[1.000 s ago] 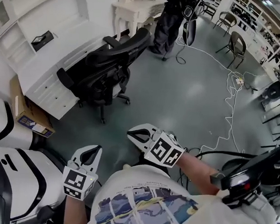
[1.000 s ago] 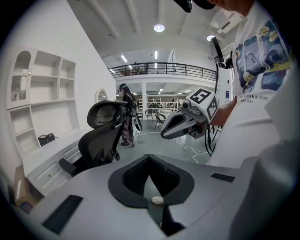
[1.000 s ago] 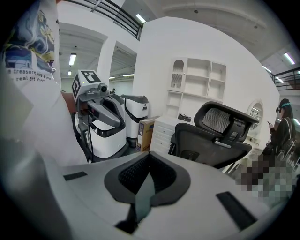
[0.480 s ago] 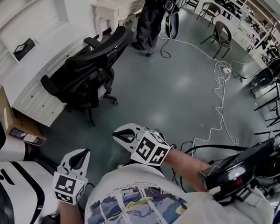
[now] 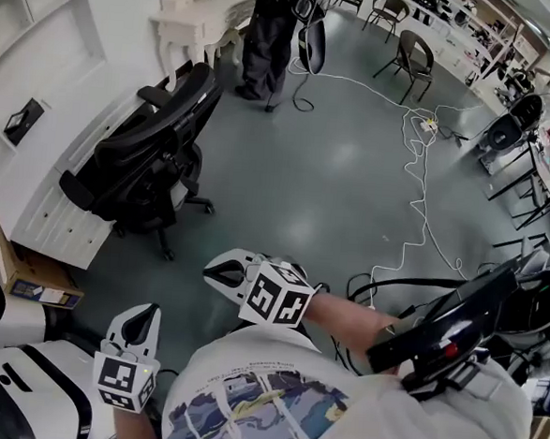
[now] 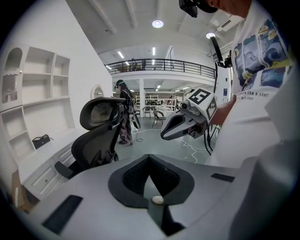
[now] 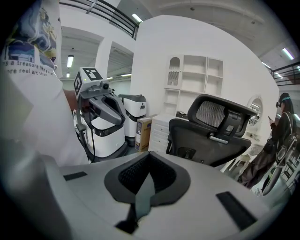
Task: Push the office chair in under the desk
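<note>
Office chair, black with a mesh back, stands in the upper left of the head view, on the grey floor just beside the white worktop (its seat out in front of the drawers). Both grippers sit low in the frame, well apart from the chair: the left gripper at lower left, the right gripper nearer the centre. Each has its jaws closed, with nothing between them. A white cable snakes across the floor at right.
</note>
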A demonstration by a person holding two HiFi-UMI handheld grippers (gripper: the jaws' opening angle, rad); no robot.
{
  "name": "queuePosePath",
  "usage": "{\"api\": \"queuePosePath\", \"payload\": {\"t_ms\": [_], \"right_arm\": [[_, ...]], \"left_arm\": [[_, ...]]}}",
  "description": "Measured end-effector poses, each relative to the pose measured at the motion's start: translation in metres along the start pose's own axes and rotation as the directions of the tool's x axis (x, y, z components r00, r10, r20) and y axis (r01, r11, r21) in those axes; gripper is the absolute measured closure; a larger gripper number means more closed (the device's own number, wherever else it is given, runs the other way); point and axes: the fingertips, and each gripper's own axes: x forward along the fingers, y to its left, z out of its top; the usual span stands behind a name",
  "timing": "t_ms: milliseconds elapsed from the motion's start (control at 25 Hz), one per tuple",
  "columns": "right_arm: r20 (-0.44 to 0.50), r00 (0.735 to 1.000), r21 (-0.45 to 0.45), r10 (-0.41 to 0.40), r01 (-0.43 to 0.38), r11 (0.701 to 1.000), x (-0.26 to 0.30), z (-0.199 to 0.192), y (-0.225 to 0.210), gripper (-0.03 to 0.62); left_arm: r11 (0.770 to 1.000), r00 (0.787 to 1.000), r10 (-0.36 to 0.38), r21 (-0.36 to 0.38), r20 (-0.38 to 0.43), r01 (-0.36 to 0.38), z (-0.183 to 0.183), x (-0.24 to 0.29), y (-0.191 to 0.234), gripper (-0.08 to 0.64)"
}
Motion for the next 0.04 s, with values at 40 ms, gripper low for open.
{"api": "queuePosePath", "payload": {"t_ms": [40], "right_arm": [[0.002, 1.0, 0.001, 0.006, -0.006, 1.0, 0.0018, 0.0004, -0.0023, 0.566]], "left_arm": [[1.0, 1.0, 0.004, -0.001, -0.006, -0.004, 0.0006, 0.0004, 0.0019, 0.546]]}}
